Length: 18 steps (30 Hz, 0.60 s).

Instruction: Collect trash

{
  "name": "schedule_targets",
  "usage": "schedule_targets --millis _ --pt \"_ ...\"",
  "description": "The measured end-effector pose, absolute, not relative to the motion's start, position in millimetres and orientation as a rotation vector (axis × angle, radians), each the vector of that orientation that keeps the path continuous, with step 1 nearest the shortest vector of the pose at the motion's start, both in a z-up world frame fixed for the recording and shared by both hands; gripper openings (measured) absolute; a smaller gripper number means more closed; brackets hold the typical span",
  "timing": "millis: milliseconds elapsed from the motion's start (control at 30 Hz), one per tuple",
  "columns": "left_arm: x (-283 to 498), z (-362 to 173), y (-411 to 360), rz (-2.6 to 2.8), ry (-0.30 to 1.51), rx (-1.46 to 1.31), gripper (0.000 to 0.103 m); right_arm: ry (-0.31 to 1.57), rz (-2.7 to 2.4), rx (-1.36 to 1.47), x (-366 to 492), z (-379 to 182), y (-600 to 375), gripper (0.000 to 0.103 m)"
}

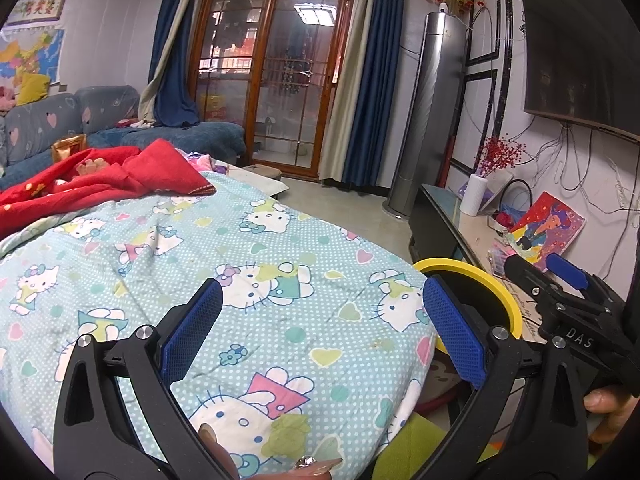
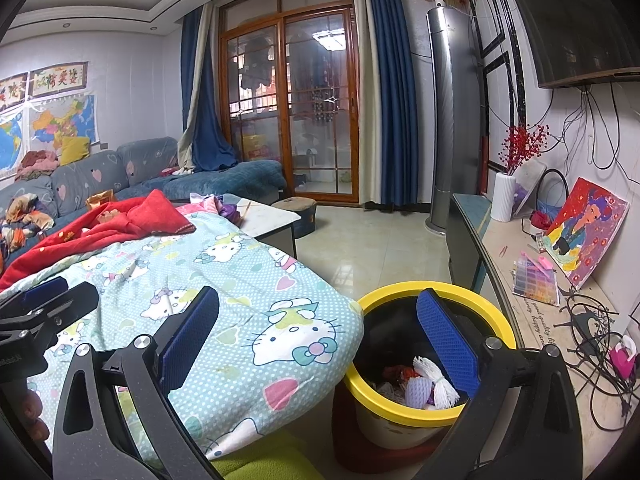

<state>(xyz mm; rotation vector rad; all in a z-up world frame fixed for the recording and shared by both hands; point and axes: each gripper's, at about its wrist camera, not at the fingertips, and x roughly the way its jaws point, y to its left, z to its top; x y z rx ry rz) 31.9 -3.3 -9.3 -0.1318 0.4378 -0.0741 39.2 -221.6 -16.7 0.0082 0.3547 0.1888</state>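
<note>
A yellow-rimmed trash bin (image 2: pixel 430 410) stands on the floor right of the bed; it holds white foam netting, a purple wad and red scraps (image 2: pixel 420 386). Its rim shows in the left wrist view (image 1: pixel 486 280). My right gripper (image 2: pixel 320 340) is open and empty, its right finger above the bin's mouth, its left over the Hello Kitty quilt (image 2: pixel 240 280). My left gripper (image 1: pixel 320 332) is open and empty over the quilt (image 1: pixel 200 248). The right gripper shows at the right of the left wrist view (image 1: pixel 568 292).
A red blanket (image 2: pixel 100 228) lies on the bed's far side. A low TV bench (image 2: pixel 532 320) with cables, a painting and a white vase runs along the right wall. A tower air conditioner (image 2: pixel 454 120), a sofa (image 2: pixel 120 176) and a small table (image 2: pixel 268 216) stand farther back.
</note>
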Motion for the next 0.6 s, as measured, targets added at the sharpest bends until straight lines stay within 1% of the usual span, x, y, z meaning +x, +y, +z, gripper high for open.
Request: schedule_targets --millis 200,333,467,600 --pt "30.0 -8.8 5.4 -0.038 0.441 -0.143 0.092 0.304 0.199 -0.031 37.0 -9.8 -213.8 0.097" --pt "20.9 -6.5 41.4 0.020 0.453 -0.212 0.092 0.317 0.325 -0.070 42.7 -1.5 -181.3 0.097" --pt "1.2 -15.7 121.4 0.281 0.509 -0.280 0.092 0.441 0.555 -0.097 52.9 -0.8 -102.1 0.097" --pt "-32.1 -36.9 229.0 0.617 0.605 -0.351 0.092 0.663 0.844 -0.195 47.3 -26.1 26.6 0.097"
